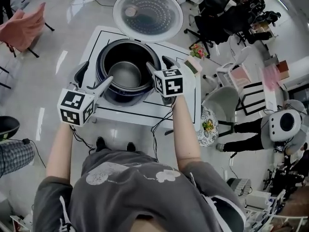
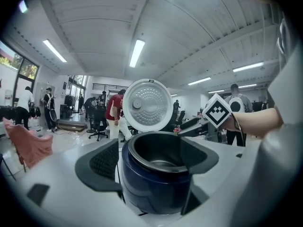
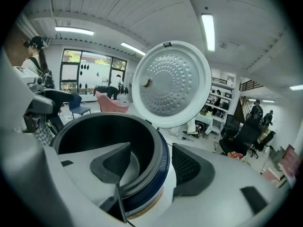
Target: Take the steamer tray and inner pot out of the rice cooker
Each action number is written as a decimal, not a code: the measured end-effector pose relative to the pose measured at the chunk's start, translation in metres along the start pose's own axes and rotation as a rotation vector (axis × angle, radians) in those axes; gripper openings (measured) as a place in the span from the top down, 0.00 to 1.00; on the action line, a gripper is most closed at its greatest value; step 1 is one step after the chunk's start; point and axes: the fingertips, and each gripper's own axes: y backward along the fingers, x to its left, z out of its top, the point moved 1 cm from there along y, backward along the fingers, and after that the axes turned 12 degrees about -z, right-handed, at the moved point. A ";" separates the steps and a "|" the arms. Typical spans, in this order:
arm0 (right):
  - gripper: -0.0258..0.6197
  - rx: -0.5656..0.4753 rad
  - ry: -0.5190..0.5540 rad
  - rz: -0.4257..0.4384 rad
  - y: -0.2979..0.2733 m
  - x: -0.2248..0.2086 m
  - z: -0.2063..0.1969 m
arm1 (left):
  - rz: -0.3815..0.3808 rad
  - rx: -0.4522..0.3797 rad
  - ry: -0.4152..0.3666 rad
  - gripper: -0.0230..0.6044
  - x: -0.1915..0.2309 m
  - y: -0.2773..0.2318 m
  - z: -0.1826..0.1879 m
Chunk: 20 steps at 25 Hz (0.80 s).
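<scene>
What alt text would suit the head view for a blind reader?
Seen from above, a person holds the left gripper and the right gripper, jaws apart, at either side of an open blue rice cooker on a white table. Its round lid stands raised.

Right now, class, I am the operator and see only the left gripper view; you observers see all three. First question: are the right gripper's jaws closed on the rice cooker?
Observer: No. The right gripper view shows the right gripper open, jaws wide apart, pressing on nothing.
Operator: Where do they stand?
Observer: They straddle the rice cooker's wall: one over the inner pot's mouth, one outside the blue body.
Operator: What's under the cooker?
Observer: In the head view, a white table marked with a black outline.
</scene>
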 end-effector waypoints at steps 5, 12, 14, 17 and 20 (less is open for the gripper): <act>0.51 0.098 0.107 0.004 -0.025 0.006 -0.017 | -0.022 -0.006 0.003 0.32 0.012 -0.005 -0.005; 0.54 0.200 0.293 -0.061 -0.045 0.014 -0.021 | -0.040 -0.014 0.010 0.33 0.035 -0.003 -0.007; 0.55 0.231 0.337 -0.083 -0.047 0.014 -0.023 | -0.050 -0.013 0.011 0.32 0.040 -0.005 -0.008; 0.58 0.272 0.378 -0.121 -0.053 0.008 -0.029 | -0.059 -0.017 0.014 0.32 0.046 -0.012 -0.009; 0.65 0.299 0.357 -0.154 -0.058 -0.001 -0.031 | -0.071 -0.021 0.016 0.32 0.049 -0.018 -0.008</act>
